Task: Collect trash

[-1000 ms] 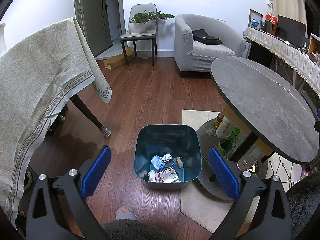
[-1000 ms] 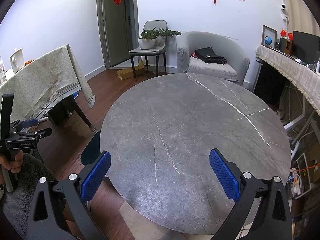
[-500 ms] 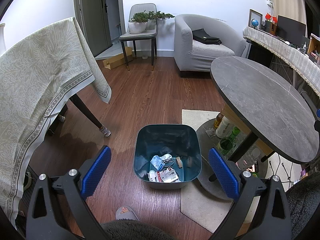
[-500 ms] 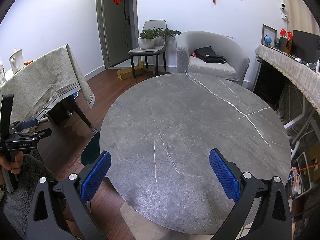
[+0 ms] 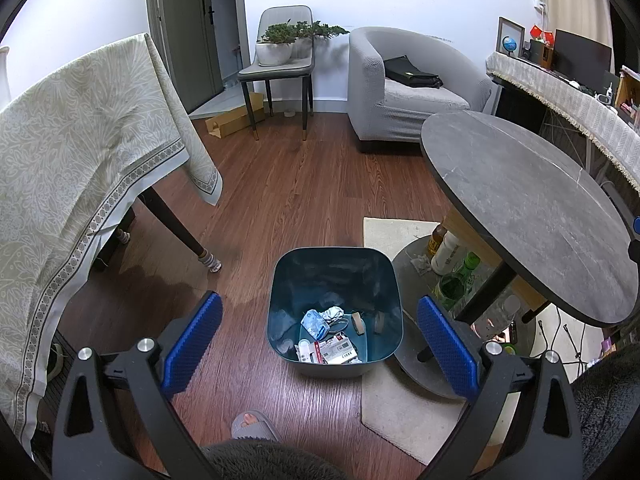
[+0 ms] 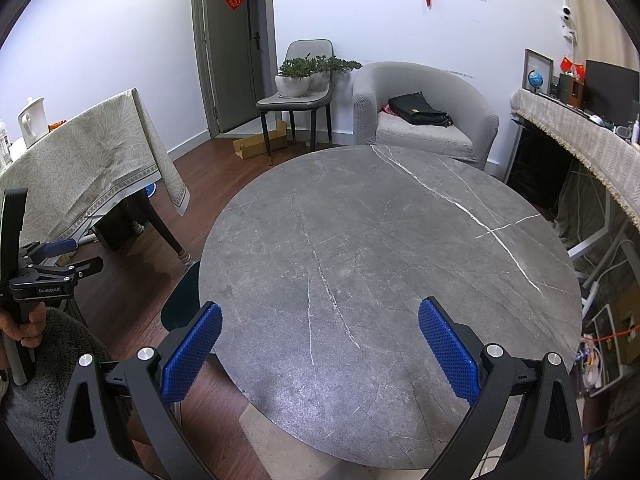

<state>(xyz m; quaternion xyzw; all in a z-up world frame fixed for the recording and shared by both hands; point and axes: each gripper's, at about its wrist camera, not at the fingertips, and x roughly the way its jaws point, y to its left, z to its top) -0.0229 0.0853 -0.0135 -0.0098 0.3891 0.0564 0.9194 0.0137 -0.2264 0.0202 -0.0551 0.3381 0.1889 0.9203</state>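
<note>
Wood-floor living room, and the round grey marble bench (image 6: 384, 280) has nothing on it, so the trash looks already gathered. It sits in the teal plastic bin (image 5: 334, 272) on the floor at the bench's 9 o'clock: crumpled wrappers and cartons (image 5: 330, 338). Left tool (image 5: 318, 338) hangs above the bin, blue pads wide apart and empty, probably post-drop. Right tool (image 6: 320, 346) hovers over the bench, also spread and empty.
</note>
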